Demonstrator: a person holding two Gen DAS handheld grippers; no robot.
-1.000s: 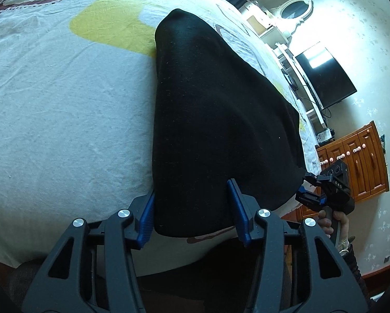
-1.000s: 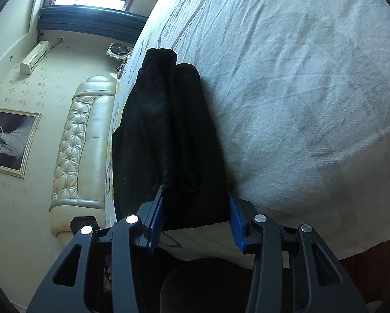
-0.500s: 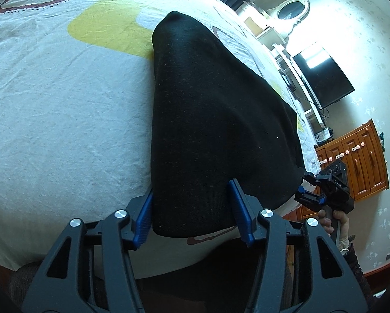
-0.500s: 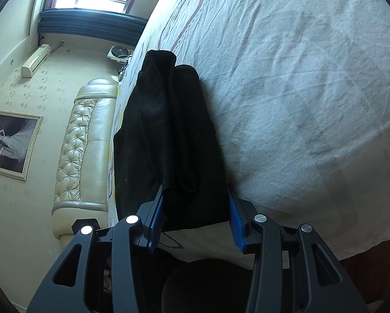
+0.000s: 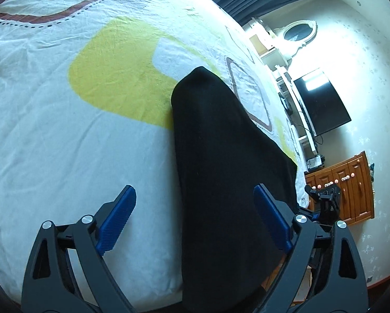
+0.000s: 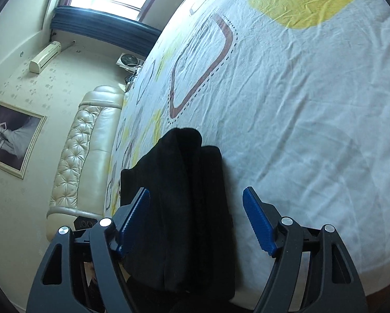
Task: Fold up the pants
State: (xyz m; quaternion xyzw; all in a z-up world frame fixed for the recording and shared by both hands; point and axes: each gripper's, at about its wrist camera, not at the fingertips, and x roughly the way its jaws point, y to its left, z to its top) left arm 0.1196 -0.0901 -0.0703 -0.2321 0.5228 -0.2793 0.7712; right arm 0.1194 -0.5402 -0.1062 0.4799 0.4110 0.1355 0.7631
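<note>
The folded black pants (image 5: 221, 172) lie on the patterned bedsheet (image 5: 64, 135), running from lower centre up toward mid-frame. The left gripper (image 5: 195, 208) stands wide open, having just spread, its pads clear of the cloth. The right gripper (image 6: 196, 214) has likewise just opened, with the pants (image 6: 184, 203) between its parted blue fingers (image 6: 257, 219).

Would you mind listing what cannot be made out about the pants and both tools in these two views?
- Near end of the black pants: in both wrist views it runs under the tool bodies and off the bottom edge.
- Layers in the fold: left wrist view shows one dark mass.
- Right tool: mostly hidden behind the left tool in the left wrist view.
- The hands: out of frame.
</note>
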